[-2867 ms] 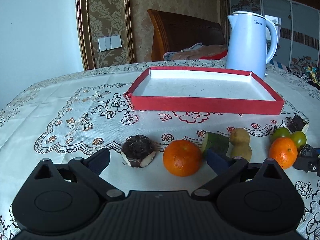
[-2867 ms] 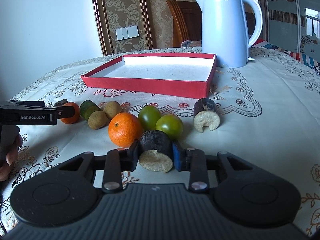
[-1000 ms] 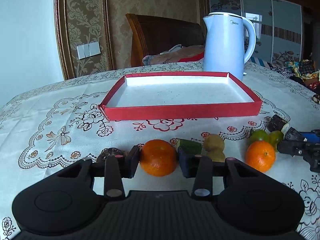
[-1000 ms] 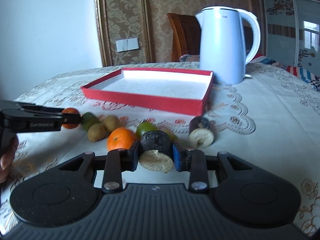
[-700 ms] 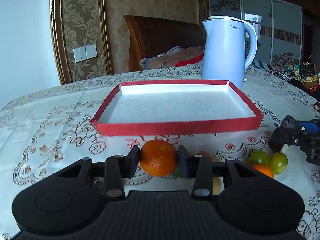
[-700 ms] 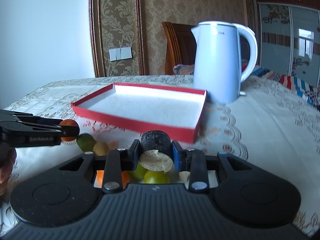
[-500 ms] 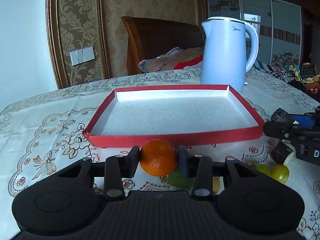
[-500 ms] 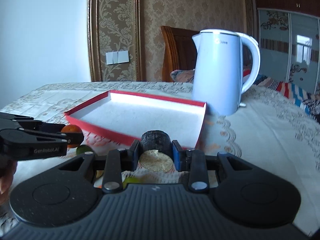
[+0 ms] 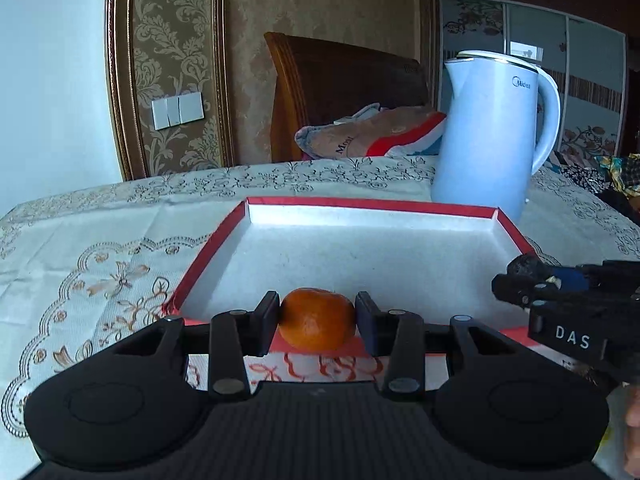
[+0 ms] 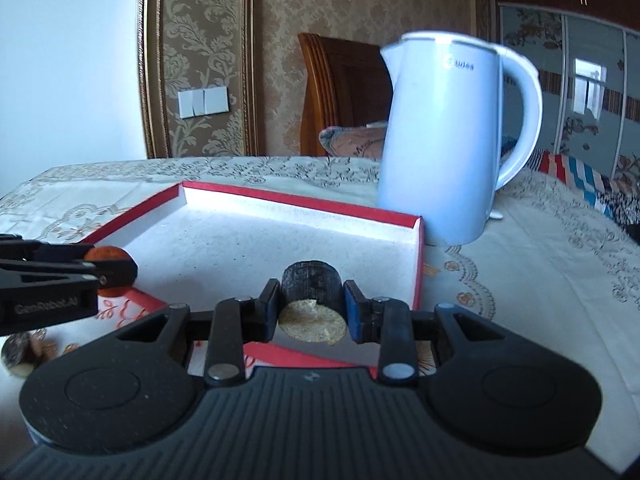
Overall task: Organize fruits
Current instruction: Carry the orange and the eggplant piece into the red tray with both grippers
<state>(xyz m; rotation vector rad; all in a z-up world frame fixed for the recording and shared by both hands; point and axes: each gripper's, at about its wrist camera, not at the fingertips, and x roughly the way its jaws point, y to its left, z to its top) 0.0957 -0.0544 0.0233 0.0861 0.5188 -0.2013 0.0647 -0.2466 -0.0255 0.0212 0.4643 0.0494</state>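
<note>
So far nothing lies in the red tray (image 9: 208, 256): its pale floor shows bare in both wrist views. The left gripper (image 9: 317, 317) is clamped on an orange (image 9: 317, 318) held above the tray's near rim, and the right gripper (image 10: 312, 312) is clamped on a dark-skinned cut fruit piece (image 10: 311, 280), also at the near rim, on the kettle (image 10: 444, 140) side. Judged progress: early; both pieces are unplaced, and at least one dark fruit (image 10: 16, 354) remains on the tablecloth (image 10: 520, 264).

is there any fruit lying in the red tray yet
No, the red tray shows only its bare white floor; the orange sits clamped in the left gripper.
</note>
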